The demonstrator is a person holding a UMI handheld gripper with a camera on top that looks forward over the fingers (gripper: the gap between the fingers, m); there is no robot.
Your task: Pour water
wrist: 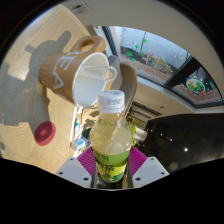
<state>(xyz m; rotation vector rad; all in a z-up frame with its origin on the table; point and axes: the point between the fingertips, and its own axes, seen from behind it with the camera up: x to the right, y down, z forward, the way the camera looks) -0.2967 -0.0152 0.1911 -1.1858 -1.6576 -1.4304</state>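
Bottle [111, 140], uncapped, yellowish liquid: clamped between both gripper [111, 163] fingers. Beyond: 1 tan mug [78, 73]. Left: pink cap [44, 133] on table [25, 120]

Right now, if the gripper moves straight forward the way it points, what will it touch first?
The gripper already holds the bottle. Straight ahead, the bottle's open neck would probably meet the tilted mug first, near its rim; the gap between them is hard to judge.
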